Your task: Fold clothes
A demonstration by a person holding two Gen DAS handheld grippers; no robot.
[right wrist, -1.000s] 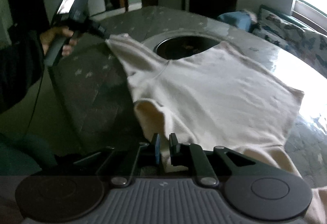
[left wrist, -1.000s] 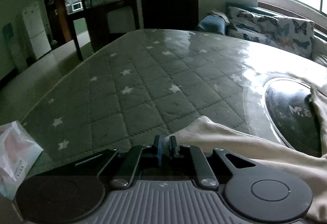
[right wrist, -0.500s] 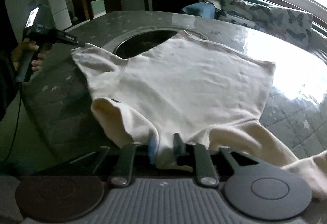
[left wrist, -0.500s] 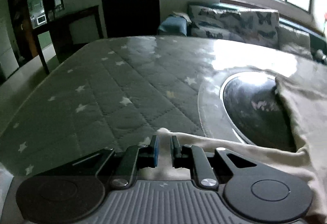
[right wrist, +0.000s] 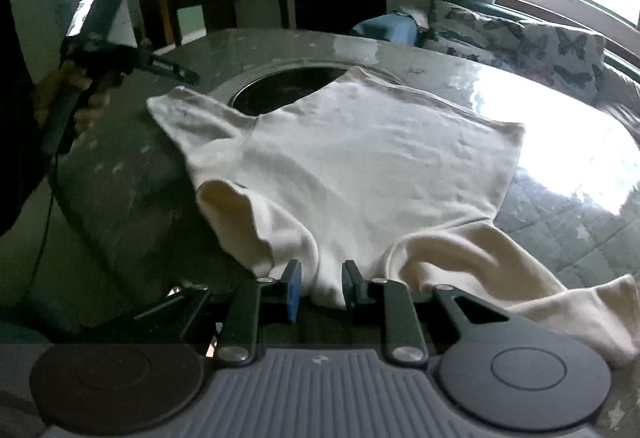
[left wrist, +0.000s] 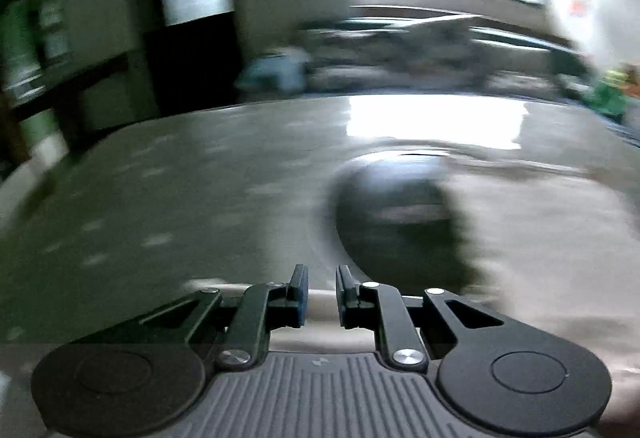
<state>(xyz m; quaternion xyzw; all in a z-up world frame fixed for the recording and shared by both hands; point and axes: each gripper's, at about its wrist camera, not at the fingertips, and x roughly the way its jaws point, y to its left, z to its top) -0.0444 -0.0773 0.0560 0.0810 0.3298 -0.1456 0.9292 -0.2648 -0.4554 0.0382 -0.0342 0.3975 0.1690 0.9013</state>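
Ahead of my right gripper (right wrist: 319, 288), jaws parted around slack cloth, lies one cream sweater (right wrist: 360, 166); my left gripper (right wrist: 188, 74) is opening, empty.

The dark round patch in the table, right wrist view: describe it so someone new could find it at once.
Start from the big round table under its grey star-print quilted cover. Near its far left side, beyond the cream shirt, sits a dark round inset ringed by a pale rim. It is the only black, glossy circle there, and the shirt's far edge overlaps it.
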